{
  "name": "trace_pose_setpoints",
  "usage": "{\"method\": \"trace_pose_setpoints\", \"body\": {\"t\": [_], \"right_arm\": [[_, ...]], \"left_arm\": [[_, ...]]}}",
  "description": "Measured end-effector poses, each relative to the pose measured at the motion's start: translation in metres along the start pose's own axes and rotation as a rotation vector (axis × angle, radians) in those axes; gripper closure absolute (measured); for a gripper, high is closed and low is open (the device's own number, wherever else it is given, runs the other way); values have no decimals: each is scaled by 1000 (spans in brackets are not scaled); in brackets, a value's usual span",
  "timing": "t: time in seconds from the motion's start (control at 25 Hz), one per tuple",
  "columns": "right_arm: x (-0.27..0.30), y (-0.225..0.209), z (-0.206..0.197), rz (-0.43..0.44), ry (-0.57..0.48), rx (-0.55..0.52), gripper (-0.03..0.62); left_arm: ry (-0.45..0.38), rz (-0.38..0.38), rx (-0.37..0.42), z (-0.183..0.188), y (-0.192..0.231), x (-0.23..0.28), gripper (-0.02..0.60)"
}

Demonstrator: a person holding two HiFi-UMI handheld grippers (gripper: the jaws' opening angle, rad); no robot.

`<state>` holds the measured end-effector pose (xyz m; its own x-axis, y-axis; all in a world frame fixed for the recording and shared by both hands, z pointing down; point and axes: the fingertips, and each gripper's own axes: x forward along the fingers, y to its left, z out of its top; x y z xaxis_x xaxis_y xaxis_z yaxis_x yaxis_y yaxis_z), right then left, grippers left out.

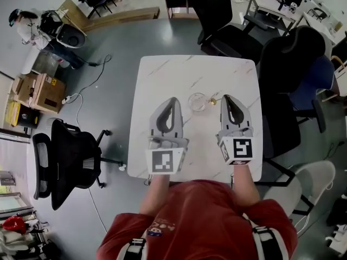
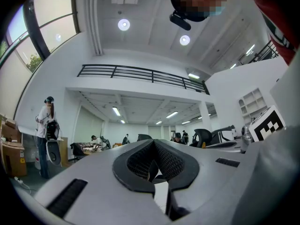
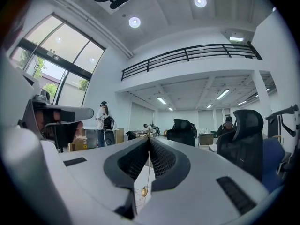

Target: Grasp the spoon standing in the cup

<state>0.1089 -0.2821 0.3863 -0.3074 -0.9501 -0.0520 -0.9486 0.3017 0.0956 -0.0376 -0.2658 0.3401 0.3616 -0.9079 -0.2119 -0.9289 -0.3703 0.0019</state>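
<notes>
Fingers of the right gripper [image 3: 149, 144] are clamped together on the thin stem of a small gold metal spoon [image 3: 144, 190], whose rounded end shows lower down in the gap between them. In the head view a gold tip sits just beside the rim of the clear glass cup [image 1: 197, 102] on the white marble-patterned table [image 1: 162, 75], seemingly outside it. The left gripper [image 1: 173, 100] is pinched closed on nothing, near the cup's other side. The grasp looks made; at most, carrying the spoon clear remains.

No legible lettering or numbers anywhere, only wordless square coded markers [image 1: 164, 161]
</notes>
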Motion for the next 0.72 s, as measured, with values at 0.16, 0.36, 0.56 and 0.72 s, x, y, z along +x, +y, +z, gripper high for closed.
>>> {"method": "trace_pose_setpoints", "body": {"t": [0.16,0.36,0.56,0.72], "right_arm": [[-7,0,8,-22,-26,-47,577],[-11,4,21,-60,-99,-103,577],[-13,6,25,-83,-133,-124,577],[-13,7,28,-88,-149,-124,577]], "left_arm": [[-8,-9,-8,0,-3,2,572],[-8,-21,-1,-1,-4,2,572],[-3,-30,16,-8,-6,1,572],[2,-34,11,-15,-6,-1,572]]}}
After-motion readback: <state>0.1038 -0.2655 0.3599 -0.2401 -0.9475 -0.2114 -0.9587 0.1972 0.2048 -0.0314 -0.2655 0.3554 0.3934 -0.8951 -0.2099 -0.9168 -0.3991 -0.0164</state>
